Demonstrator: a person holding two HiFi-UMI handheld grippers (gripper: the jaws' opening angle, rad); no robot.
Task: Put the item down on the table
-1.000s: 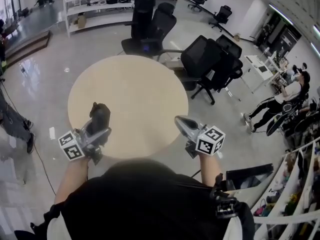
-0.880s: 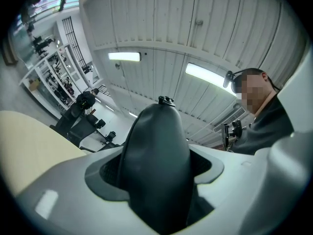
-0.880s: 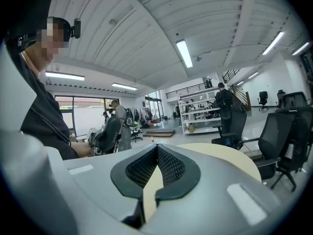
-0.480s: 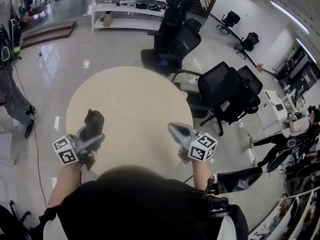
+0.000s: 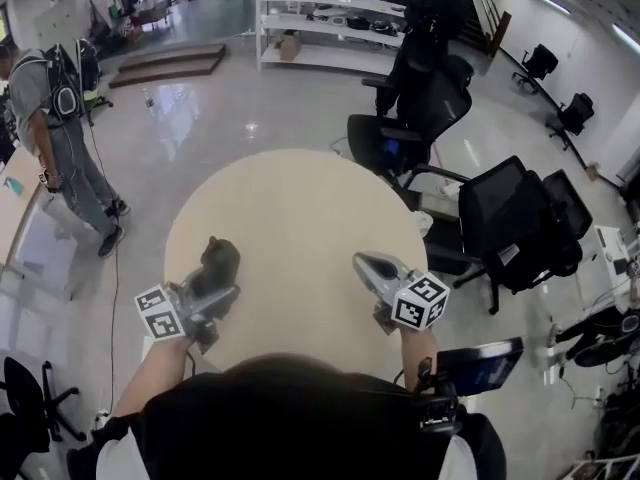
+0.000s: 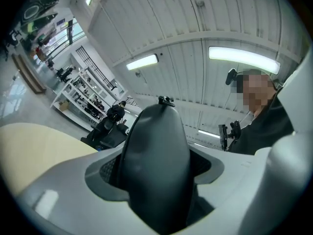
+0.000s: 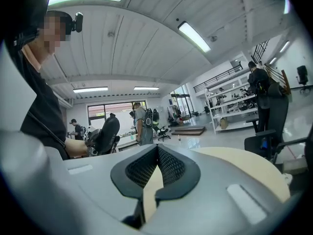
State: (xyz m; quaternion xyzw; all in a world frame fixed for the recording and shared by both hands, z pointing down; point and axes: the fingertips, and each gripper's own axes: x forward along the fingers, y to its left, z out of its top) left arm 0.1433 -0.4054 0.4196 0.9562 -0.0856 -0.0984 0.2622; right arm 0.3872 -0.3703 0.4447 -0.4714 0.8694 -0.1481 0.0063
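Grips a dark, smooth rounded item (image 6: 156, 165) between the pads of the left gripper (image 5: 213, 283), jaws spread fairly wide around its sides, a small knob at its far end. Hangs over the near left part of the round beige table (image 5: 300, 208); unclear whether touching the top. Shows the right gripper (image 7: 156, 153) with jaws drawn together, tips meeting, nothing between them, over the table's near right edge. Beyond, to the right, black office chairs (image 5: 510, 208); farther off, white shelving (image 5: 330, 8); at far left, a person (image 5: 60, 128) standing on the glossy floor.
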